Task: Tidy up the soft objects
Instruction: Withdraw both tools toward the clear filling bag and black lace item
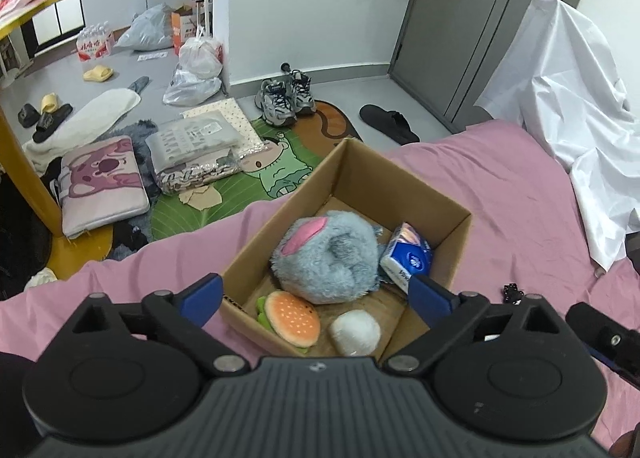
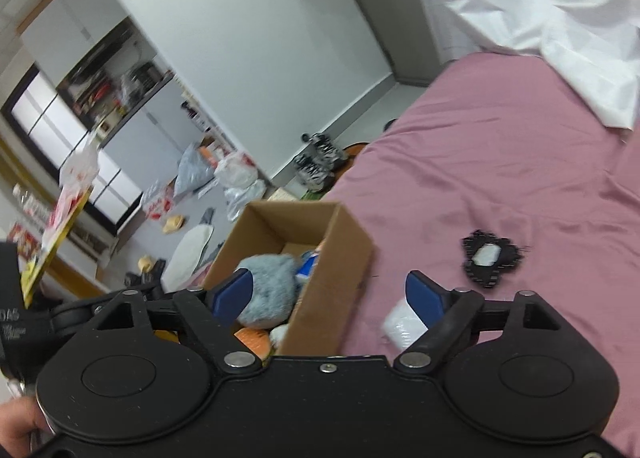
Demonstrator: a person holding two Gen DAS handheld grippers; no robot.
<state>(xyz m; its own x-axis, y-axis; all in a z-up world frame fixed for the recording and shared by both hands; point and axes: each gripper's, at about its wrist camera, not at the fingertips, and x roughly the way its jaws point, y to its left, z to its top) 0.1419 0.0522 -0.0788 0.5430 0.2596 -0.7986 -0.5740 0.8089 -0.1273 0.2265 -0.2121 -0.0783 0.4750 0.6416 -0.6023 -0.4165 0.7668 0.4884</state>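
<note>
Left wrist view: cardboard box point(image 1: 400, 178) holds grey plush point(image 1: 328, 258), burger toy point(image 1: 292, 316), tissue pack point(image 1: 406, 258); both jaws spread, empty.

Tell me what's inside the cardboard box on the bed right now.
The box holds a grey-blue plush, a burger toy, a white ball and a blue tissue pack. The plush hides the floor beneath it, so anything under it cannot be seen.

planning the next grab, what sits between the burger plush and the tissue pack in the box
In the left wrist view, the grey fluffy plush fills most of the stretch between the burger plush and the blue tissue pack inside the cardboard box.
</note>
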